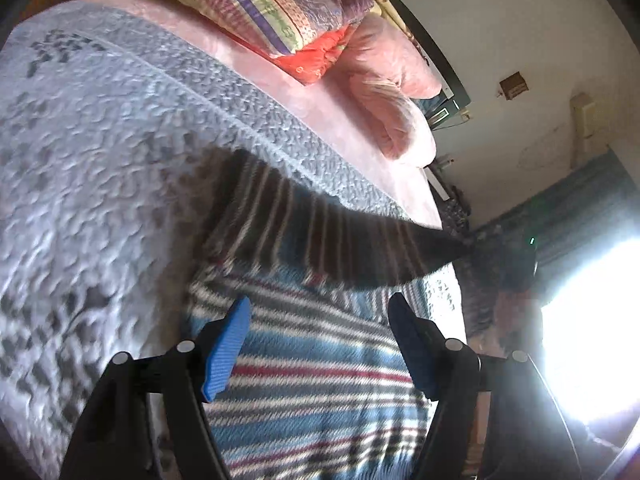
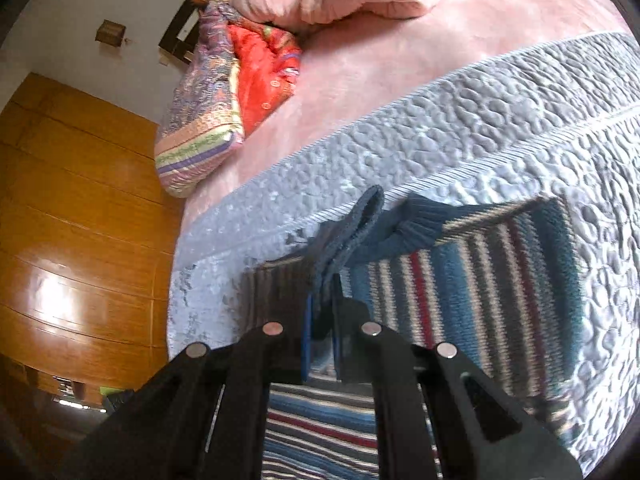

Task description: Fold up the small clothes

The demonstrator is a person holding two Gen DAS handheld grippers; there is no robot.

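**Striped knit mid-fold on the quilt**

Black right gripper (image 2: 320, 320) clamps the blue-striped knitted sweater (image 2: 480, 280) by its edge – it lies ahead on the grey quilted bedspread (image 2: 480, 128). Left gripper (image 1: 320, 340) hovers above it, jaws apart, holding nothing.

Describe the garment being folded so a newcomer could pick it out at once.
Start at the grey quilted bedspread covering the near part of the bed. The striped sweater lies on it, pinched by the right gripper. Its blue, white and red knit stripes differ from the pink blanket beyond.
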